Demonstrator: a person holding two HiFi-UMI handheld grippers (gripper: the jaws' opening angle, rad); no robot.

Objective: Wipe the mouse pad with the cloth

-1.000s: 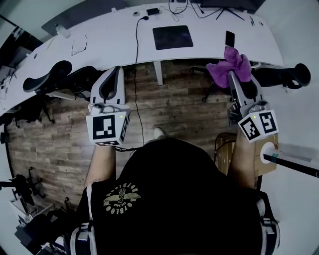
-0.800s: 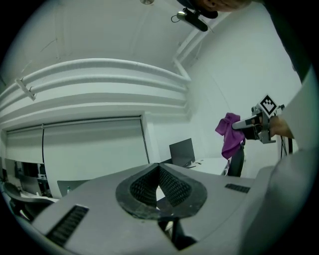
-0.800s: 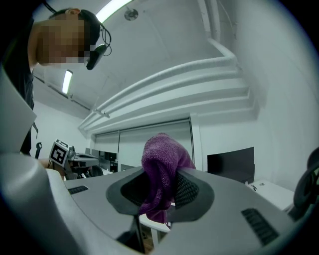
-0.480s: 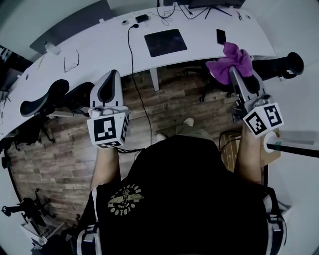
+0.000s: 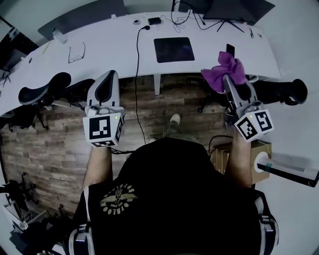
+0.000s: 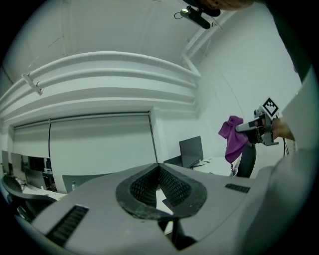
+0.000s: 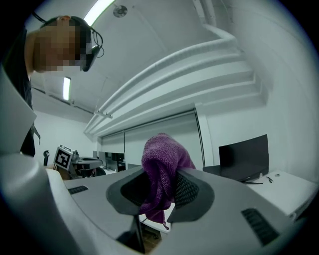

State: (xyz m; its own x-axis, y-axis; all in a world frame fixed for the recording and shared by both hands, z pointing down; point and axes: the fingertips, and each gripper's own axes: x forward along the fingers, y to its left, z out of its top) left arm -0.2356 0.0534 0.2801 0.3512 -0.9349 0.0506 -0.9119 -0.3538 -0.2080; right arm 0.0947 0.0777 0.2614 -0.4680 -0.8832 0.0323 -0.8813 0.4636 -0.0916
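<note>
The dark mouse pad (image 5: 173,49) lies flat in the middle of the white desk (image 5: 114,45). My right gripper (image 5: 228,78) is held up in front of the desk's right part, shut on a purple cloth (image 5: 224,68) that bunches above its jaws. In the right gripper view the cloth (image 7: 162,167) hangs between the pads of that gripper (image 7: 160,191). Short of the desk's left part, my left gripper (image 5: 106,80) is shut and holds nothing. Its jaws meet in the left gripper view (image 6: 158,172), where the cloth (image 6: 231,137) also shows at the right.
On the desk lie a black phone (image 5: 230,50), glasses (image 5: 76,52) and a cable (image 5: 138,64) that drops to the wood floor. Monitors (image 5: 234,7) stand at the back. Office chairs (image 5: 45,88) (image 5: 279,91) flank me. A cardboard box (image 5: 251,164) sits at the right.
The head view has swung and the desk now sits a little lower in it. Both grippers stay raised before the desk, the right one still holding the cloth.
</note>
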